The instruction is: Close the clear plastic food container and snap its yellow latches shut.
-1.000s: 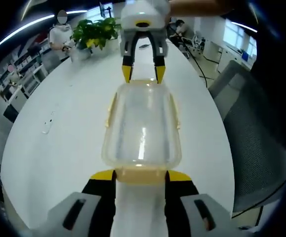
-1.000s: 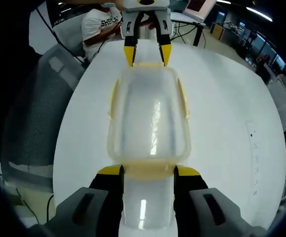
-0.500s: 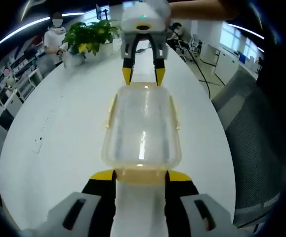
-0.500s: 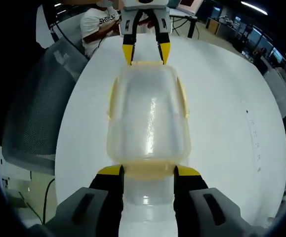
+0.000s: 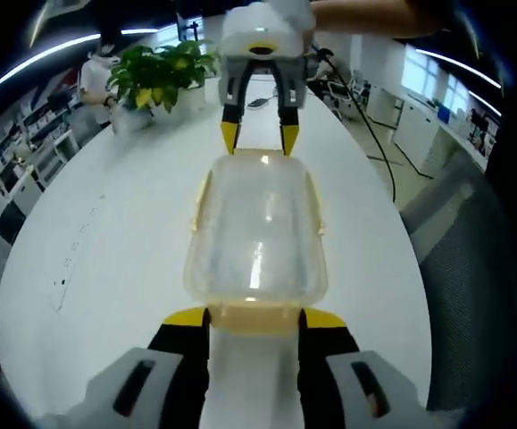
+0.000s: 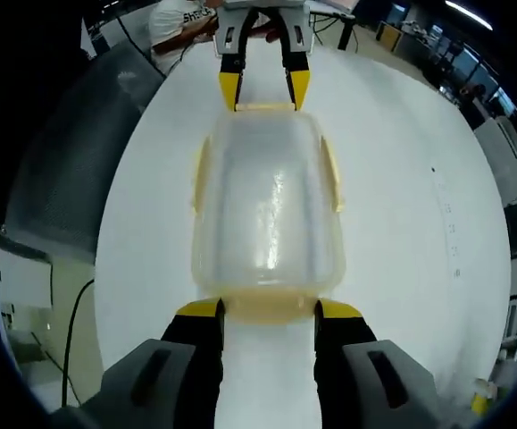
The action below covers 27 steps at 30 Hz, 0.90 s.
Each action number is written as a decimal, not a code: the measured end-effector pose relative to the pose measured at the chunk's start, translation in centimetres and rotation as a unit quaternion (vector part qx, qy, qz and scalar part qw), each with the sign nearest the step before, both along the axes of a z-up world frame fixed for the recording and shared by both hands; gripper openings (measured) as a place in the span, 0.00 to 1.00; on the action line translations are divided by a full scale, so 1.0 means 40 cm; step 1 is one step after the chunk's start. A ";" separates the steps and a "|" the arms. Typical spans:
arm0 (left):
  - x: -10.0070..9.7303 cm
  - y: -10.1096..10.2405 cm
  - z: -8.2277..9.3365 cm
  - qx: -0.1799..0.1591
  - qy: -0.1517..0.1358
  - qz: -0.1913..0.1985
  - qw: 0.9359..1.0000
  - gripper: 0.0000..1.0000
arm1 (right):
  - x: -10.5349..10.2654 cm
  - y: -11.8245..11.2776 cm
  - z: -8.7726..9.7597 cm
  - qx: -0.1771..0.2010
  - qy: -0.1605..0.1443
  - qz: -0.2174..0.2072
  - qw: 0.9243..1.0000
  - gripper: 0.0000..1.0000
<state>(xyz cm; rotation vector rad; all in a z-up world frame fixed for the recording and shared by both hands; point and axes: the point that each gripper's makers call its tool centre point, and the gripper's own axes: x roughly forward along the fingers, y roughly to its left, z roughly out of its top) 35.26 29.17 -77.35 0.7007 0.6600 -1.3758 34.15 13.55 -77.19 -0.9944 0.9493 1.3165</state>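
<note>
Left gripper view: lid is on the container [image 5: 256,237], resting on the worktop [image 5: 106,241]. Left claw [image 5: 254,316] and right claw [image 5: 258,137] spread wide at opposite ends; side latches look unsnapped.

White table [image 5: 106,232]; potted plant [image 5: 155,76] at far end; mesh chair [image 6: 79,152] beside.

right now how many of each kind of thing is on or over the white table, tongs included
clear plastic food container: 1
yellow side latches: 2
tongs: 2, the left tongs and the right tongs, one at each end of the container
potted plant: 1
white table: 1
total: 7
</note>
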 end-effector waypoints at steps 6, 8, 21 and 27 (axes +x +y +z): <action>0.000 -0.039 -0.001 -0.001 0.002 -0.003 1.000 0.33 | -0.004 -0.043 -0.007 -0.013 0.004 -0.006 1.000 0.37; -0.001 -0.041 0.000 -0.004 0.004 -0.004 1.000 0.33 | -0.005 -0.045 -0.007 -0.013 0.006 -0.008 1.000 0.37; 0.008 -0.035 -0.017 0.004 0.012 -0.008 1.000 0.33 | -0.005 -0.039 -0.021 0.004 0.012 -0.022 1.000 0.37; 0.008 -0.036 -0.021 0.002 0.018 -0.008 1.000 0.33 | -0.002 -0.043 -0.035 0.000 0.019 -0.022 1.000 0.37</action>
